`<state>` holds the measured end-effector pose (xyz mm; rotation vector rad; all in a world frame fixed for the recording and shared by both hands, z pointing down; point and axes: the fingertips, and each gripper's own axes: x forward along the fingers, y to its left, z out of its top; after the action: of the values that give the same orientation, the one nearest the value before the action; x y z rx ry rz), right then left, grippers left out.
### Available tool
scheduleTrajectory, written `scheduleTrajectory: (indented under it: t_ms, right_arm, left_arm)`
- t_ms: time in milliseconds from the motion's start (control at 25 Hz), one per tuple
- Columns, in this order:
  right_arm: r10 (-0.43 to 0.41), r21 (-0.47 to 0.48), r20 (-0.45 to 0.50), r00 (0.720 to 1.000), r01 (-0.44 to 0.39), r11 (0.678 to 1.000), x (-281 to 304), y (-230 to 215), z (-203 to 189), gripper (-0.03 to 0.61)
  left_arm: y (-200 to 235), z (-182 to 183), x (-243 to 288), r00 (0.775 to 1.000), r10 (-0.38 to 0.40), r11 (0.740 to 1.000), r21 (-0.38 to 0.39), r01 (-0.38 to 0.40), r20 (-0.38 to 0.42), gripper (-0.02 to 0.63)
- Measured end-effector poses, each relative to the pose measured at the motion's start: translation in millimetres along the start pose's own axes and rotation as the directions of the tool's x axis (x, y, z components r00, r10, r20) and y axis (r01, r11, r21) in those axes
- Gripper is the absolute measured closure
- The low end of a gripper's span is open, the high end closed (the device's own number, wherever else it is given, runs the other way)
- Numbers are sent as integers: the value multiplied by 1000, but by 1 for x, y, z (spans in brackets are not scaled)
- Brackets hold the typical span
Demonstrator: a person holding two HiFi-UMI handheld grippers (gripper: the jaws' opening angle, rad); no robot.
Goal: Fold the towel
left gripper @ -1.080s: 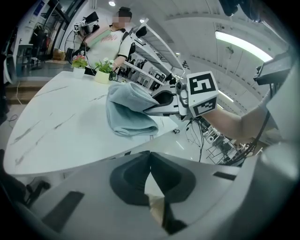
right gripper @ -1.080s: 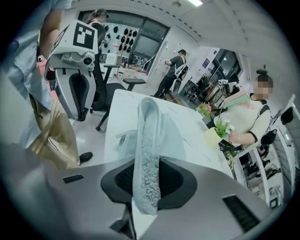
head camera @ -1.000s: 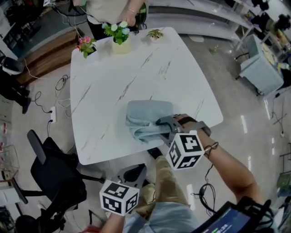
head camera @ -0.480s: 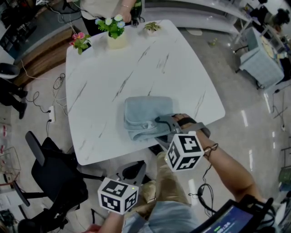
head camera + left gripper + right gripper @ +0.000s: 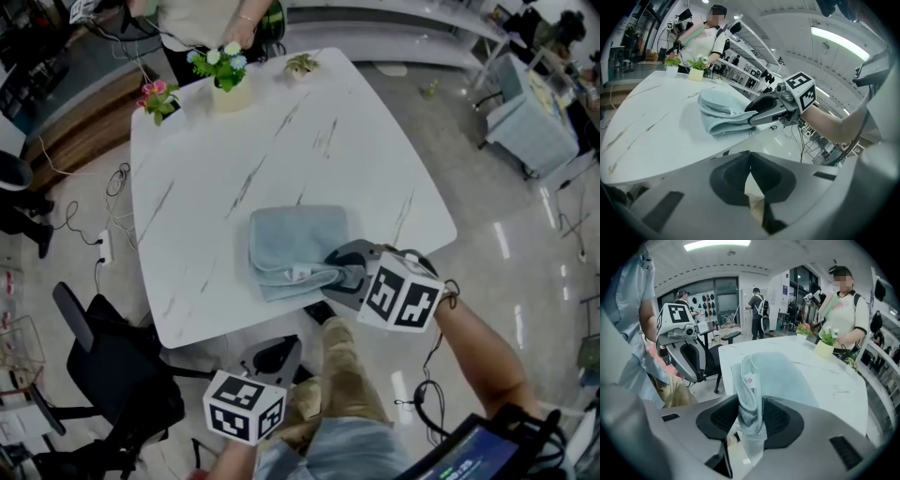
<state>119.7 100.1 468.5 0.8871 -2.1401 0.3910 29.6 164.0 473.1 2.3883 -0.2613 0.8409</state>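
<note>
towel (image 5: 298, 246) lies folded on white marbled table (image 5: 234, 159).

The head camera is looking steeply down from high over the worktop (image 5: 234, 141), taking in its whole top and the floor around it. The left gripper (image 5: 750, 153) view is sitting well back off the worktop's near edge, facing across it. The right gripper (image 5: 749, 420) view is riding close at that edge, looking along its jaws (they have just been opening round an edge of the towel (image 5: 783, 376)). All three are sharing the towel; both gripper views are catching the potted plants (image 5: 828, 339) and a person (image 5: 843, 305) beyond.
</note>
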Motion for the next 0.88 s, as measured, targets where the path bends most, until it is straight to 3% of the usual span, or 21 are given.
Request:
scheduleTrajectory:
  t_ms: [80,160,280,400,480,560,680,760,840,880]
  right_arm:
    - [-45,-68,64,997,50,996,-6,2,8,436]
    - [-99,-172,103,990,116,978,-9,5,11,440]
    - [-163,-374,77,984,180,910,-6,14,-1,437]
    - [-177,-509,-6,984,149,848,12,27,-25,406]
    - [-140,-512,-31,990,104,853,20,39,-32,369]
    - [-78,-424,8,997,74,903,12,44,-22,336]
    - [-32,-165,165,986,60,984,-18,31,7,340]
    - [-95,15,259,961,94,995,-34,10,23,428]
    - [-194,167,297,935,149,975,-43,-11,30,532]
    - [-230,227,298,926,165,960,-44,-18,31,537]
  left_arm:
    - [-1,-1,1,1000,-4,1000,3,4,-4,606]
    - [0,-3,1,1000,-4,1000,2,4,-5,606]
    - [4,3,3,1000,2,1000,1,-2,11,606]
    - [9,23,8,999,5,1000,6,-5,50,606]
    - [11,40,11,997,6,1000,22,-7,72,606]
    - [12,62,11,995,8,999,45,-13,100,606]
    - [15,97,10,989,14,997,72,-24,148,606]
    - [21,115,11,986,25,995,87,-40,167,606]
    - [26,126,17,985,42,993,106,-60,165,606]
    - [29,129,21,987,46,991,114,-65,156,606]
